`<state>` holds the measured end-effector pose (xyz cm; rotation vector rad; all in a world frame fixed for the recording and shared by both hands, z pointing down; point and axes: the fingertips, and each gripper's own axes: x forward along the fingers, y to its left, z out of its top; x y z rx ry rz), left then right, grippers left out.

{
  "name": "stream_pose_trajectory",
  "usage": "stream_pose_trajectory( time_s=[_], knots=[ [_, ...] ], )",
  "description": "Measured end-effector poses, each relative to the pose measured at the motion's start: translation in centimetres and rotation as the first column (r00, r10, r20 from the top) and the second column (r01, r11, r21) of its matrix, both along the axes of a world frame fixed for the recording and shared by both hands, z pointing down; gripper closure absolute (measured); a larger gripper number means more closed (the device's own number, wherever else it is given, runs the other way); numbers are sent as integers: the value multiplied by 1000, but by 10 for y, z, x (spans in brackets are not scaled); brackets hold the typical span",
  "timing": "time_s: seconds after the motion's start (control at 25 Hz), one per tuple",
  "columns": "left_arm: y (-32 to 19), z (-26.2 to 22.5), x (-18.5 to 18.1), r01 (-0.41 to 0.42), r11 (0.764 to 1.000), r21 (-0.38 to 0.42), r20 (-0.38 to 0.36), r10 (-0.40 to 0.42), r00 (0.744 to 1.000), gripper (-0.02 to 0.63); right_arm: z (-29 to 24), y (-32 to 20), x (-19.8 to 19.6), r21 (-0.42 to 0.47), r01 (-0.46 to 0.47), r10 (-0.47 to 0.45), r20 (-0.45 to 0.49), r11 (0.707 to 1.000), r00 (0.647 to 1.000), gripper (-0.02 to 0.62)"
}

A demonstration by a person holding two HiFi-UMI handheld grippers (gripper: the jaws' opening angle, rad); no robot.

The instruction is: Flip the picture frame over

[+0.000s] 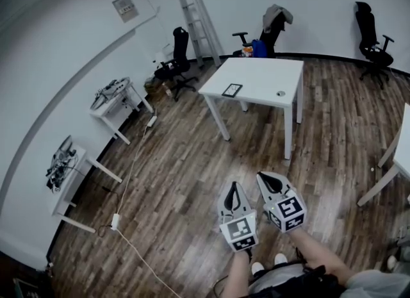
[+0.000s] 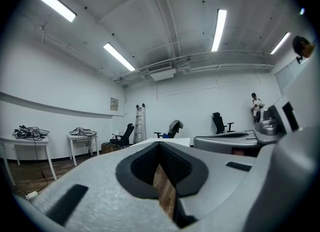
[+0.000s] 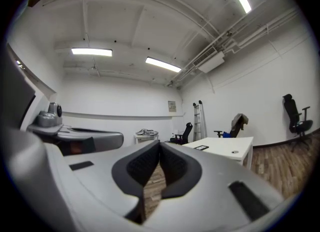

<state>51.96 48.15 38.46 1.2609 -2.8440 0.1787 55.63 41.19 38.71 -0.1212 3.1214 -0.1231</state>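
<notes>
The picture frame [image 1: 232, 90] is a small dark rectangle lying flat near the front left edge of a white table [image 1: 262, 72] across the room. It also shows small on that table in the right gripper view, picture frame [image 3: 202, 147]. My left gripper [image 1: 234, 188] and right gripper [image 1: 264, 177] are held side by side over the wooden floor, well short of the table and pointing level towards it. Both are shut with nothing between the jaws, as the left gripper [image 2: 160, 145] and right gripper [image 3: 160, 143] show in their own views.
A small round object [image 1: 280, 93] lies on the table's right part. Office chairs [image 1: 178, 63] and a ladder [image 1: 195, 15] stand by the far wall. Two small tables with cables [image 1: 114, 95] line the left wall. A power strip and cord [image 1: 116, 221] lie on the floor. Another table [image 1: 400, 156] is at the right.
</notes>
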Motion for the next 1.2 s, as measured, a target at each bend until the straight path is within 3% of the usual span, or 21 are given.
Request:
stream_pose_trajectory(
  time_s=[0.68,0.92,1.2],
  knots=[
    [-23,6,-15,30,1000,10,-16,-29,999,618,6,-26,-14,-28,21,-21,2,999,1000,594],
    [-42,11,-41,3,1000,21,-26,-3,1000,618,10,-42,-37,-5,-7,7,0,1000,1000,594],
    [-58,14,-98,-30,999,26,-31,31,999,618,15,-52,-93,-23,-24,24,-13,999,1000,594]
  ],
)
